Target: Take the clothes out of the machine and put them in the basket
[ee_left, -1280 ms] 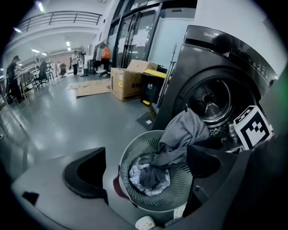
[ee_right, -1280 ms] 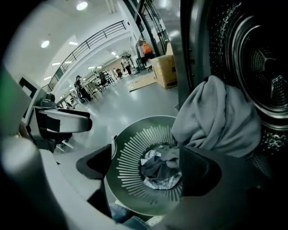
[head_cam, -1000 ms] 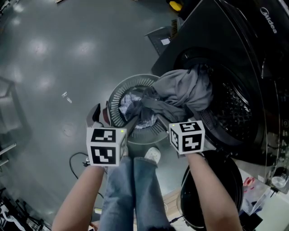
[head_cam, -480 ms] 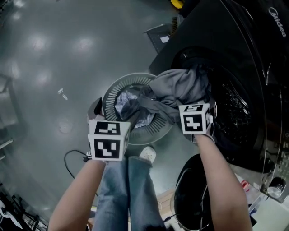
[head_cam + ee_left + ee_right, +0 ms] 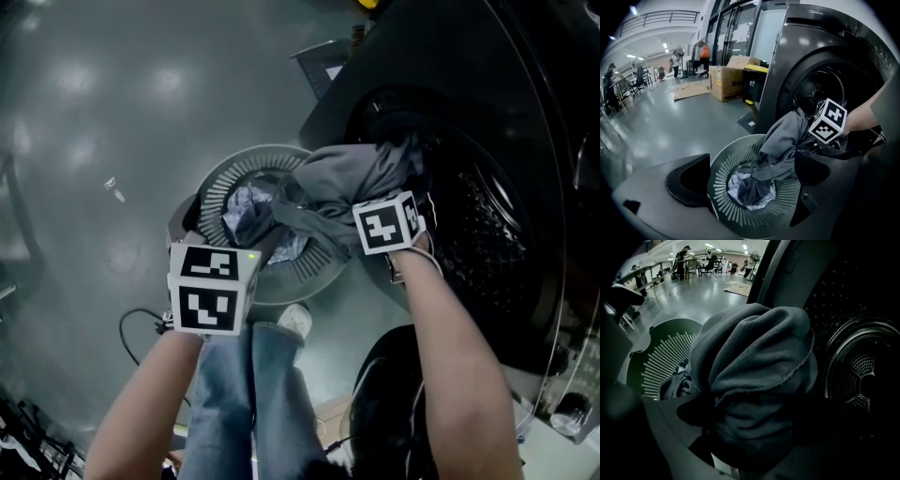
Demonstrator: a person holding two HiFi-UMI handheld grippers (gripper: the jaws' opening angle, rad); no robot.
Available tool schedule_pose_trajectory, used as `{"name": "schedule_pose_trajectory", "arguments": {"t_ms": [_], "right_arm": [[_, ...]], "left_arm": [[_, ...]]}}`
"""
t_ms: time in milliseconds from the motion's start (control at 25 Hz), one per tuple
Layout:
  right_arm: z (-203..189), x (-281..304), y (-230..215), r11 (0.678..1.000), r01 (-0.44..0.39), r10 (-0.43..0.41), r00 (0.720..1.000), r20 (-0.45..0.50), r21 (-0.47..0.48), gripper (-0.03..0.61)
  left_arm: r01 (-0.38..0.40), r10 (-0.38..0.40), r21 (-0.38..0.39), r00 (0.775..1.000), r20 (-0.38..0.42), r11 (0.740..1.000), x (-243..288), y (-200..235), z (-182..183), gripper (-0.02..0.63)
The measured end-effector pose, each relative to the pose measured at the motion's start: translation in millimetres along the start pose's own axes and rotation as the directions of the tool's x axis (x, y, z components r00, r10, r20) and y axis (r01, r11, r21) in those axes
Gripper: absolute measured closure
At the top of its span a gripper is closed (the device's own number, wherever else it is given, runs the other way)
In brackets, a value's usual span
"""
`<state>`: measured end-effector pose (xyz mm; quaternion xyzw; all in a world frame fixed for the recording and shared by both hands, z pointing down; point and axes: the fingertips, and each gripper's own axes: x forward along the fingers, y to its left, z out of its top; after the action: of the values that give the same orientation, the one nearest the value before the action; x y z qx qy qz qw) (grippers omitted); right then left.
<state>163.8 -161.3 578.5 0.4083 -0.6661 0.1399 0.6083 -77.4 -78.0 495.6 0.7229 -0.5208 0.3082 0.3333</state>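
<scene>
One shift, right gripper [image 5: 373,208] closer, fingers opening round grey garment [image 5: 333,178]

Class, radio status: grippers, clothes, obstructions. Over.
Left gripper open, empty, above basket. Right gripper just opening, grey garment between jaws. Garment trails from drum into basket. Nothing blocking.

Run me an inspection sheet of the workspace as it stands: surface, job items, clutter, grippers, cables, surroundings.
Surface: glossy grey floor, bare apart from the items below.
Job's things: grey garment drapes from the washing machine drum into the basket; lighter clothes lie in the basket.
Clutter: small object on the floor, too small to identify.
Grippers: left gripper open and empty, above the basket; right gripper jaws have just been opening, garment between them, not clamped.
Cables: dark cable on the floor near the person's feet.
Surroundings: cardboard boxes; people far off.
</scene>
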Motion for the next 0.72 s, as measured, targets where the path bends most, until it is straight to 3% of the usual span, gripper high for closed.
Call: {"name": "schedule_pose_trajectory", "arguments": {"t_ms": [240, 280, 360, 400, 560, 720], "right_arm": [[3, -1, -7, 0.998, 0.051, -0.051, 0.998, 0.025, -0.02, 0.12], [4, -5, -9, 0.997, 0.066, -0.065, 0.998, 0.012, -0.028, 0.169], [5, -17, -9, 0.997, 0.075, -0.075, 0.997, -0.002, -0.029, 0.385], [5, -22, -6, 0.997, 0.071, -0.071, 0.997, 0.002, -0.014, 0.443], [-6, -37, 8, 0.995, 0.025, -0.029, 0.999, 0.041, 0.092, 0.457], [6, -70, 36, 0.976, -0.114, 0.085, 0.984, 0.156, 0.185, 0.46]], "left_arm": [[-0.001, 0.001, -0.014, 1.0, -0.011, 1.0, 3, -2, -6, 0.049], [0.002, -0.002, -0.014, 1.0, -0.011, 1.0, 2, -3, -6, 0.049], [0.005, -0.005, -0.012, 1.0, -0.01, 1.0, -2, -4, -5, 0.049], [0.006, -0.006, -0.012, 1.0, -0.01, 1.0, -4, -5, -6, 0.049], [0.014, -0.014, 0.0, 1.0, -0.004, 1.0, -12, -8, -4, 0.049], [0.016, -0.016, 0.007, 1.0, 0.014, 1.0, -22, -6, 1, 0.049]]}}
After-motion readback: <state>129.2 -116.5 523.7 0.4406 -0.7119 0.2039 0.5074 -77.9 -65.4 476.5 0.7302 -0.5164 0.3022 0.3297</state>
